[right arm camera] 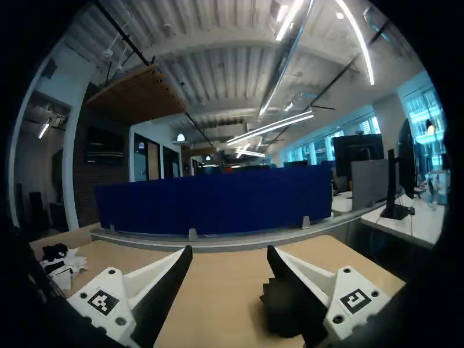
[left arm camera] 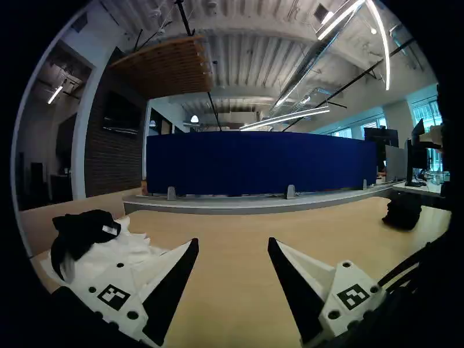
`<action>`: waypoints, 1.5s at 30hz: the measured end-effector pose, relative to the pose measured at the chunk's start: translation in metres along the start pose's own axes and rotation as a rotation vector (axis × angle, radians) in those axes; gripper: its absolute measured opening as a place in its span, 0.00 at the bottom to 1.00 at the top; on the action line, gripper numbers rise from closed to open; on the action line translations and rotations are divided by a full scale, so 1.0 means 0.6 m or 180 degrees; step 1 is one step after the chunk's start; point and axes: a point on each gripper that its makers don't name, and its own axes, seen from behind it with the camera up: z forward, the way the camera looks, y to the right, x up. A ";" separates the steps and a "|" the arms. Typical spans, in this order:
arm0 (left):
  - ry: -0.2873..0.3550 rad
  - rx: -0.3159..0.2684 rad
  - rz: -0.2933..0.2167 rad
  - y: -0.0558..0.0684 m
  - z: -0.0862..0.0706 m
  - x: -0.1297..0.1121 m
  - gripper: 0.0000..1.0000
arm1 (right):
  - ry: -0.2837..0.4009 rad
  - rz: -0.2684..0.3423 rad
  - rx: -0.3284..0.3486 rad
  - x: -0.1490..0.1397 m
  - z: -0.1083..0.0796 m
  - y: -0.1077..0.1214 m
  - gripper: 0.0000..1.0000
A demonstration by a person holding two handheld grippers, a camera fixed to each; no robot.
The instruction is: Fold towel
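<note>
Left gripper view: left gripper [left arm camera: 232,240] spread wide, empty; a dark folded towel [left arm camera: 401,213] lies before the right end of the blue partition [left arm camera: 261,162]. Right gripper view: right gripper [right arm camera: 229,249] wide too, the dark folded towel [right arm camera: 278,316] beside its finger, before the partition.

Two grippers (left gripper [left arm camera: 232,239], right gripper [right arm camera: 229,248]), one tabletop [left arm camera: 325,226], one partition [left arm camera: 255,162], one folded towel [left arm camera: 402,213], one white cloth [left arm camera: 124,252], one black cloth [left arm camera: 81,232].

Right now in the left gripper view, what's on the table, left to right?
Black-and-white cloth pile → open tool, bare tabletop in its gap → dark folded cloth.
</note>
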 end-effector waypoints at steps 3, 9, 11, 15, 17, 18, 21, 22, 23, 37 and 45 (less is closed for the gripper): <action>0.0000 0.0000 0.0001 0.000 0.000 0.000 0.88 | -0.0002 -0.0029 -0.0059 -0.017 0.002 0.016 0.99; 0.0000 0.0000 0.0001 0.000 0.000 0.000 0.88 | -0.0013 -0.0061 -0.0054 -0.064 0.001 0.026 0.99; 0.0000 0.0000 0.0001 0.001 -0.001 0.000 0.88 | -0.0017 -0.0073 -0.0056 -0.082 0.000 0.031 0.99; 0.0000 0.0000 0.0001 0.001 -0.001 0.000 0.88 | -0.0034 -0.0082 -0.0132 -0.119 0.004 0.051 0.99; 0.0000 0.0000 0.0001 0.001 -0.001 0.000 0.88 | -0.0036 -0.0079 -0.0154 -0.131 0.006 0.055 0.99; 0.0000 0.0000 0.0001 0.000 -0.001 0.000 0.88 | -0.0036 -0.0074 -0.0161 -0.138 0.008 0.057 0.99; 0.0000 0.0000 0.0001 0.001 -0.001 -0.001 0.88 | -0.0036 -0.0048 -0.0158 -0.156 0.011 0.057 0.99; 0.0000 0.0000 0.0001 0.000 -0.001 -0.001 0.88 | -0.0040 -0.0037 -0.0155 -0.162 0.013 0.056 1.00; 0.0000 0.0000 0.0001 0.000 -0.001 0.000 0.88 | -0.0044 -0.0027 -0.0151 -0.167 0.014 0.055 0.99; 0.0000 0.0000 0.0000 0.001 0.000 0.000 0.88 | -0.0030 -0.0047 -0.0125 -0.216 0.020 0.059 0.99; 0.0000 0.0000 0.0000 0.001 0.000 -0.001 0.88 | -0.0036 -0.0092 -0.0110 -0.229 0.017 0.052 0.99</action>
